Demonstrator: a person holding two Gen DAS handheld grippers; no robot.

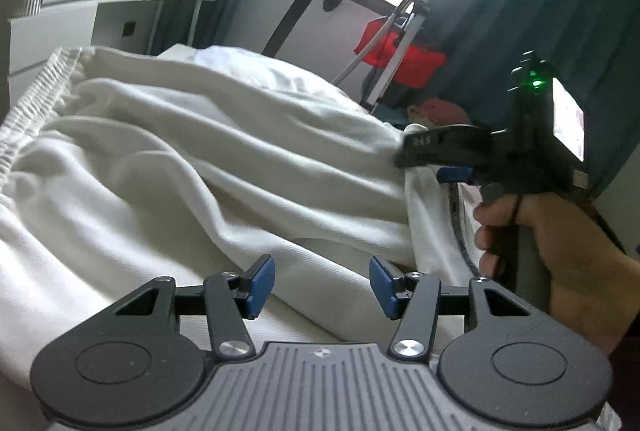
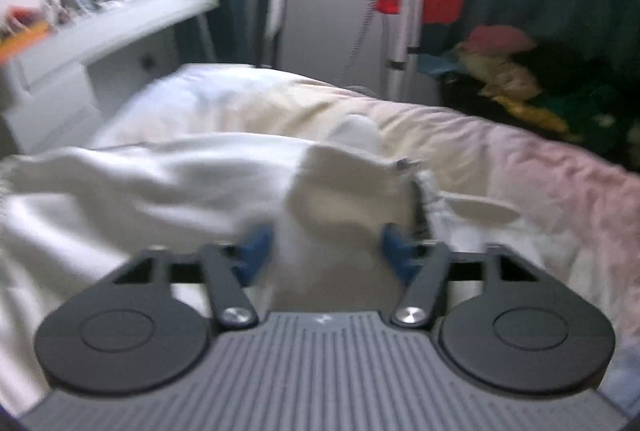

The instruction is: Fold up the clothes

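A bedroom: a bed (image 2: 460, 135) with pale cream and pink bedding fills the middle, a white dresser (image 1: 80, 15) crowded with small items stands beyond its far-left corner, and dark teal curtains (image 1: 500, 11) frame a bright window. A white garment (image 1: 180, 159) with a gathered elastic edge lies rumpled across the bed, covering most of its near-left side. My left gripper (image 1: 322, 287) hovers just above the cloth near the bed's near edge, its blue-padded fingers (image 1: 262, 285) spread apart and grasping nothing. My right gripper (image 2: 326, 251), gripped in my right hand (image 1: 560, 251), has a bunched fold of the garment between its fingers (image 2: 256, 251); motion blur hides whether they are clamped on it, so I cannot tell.
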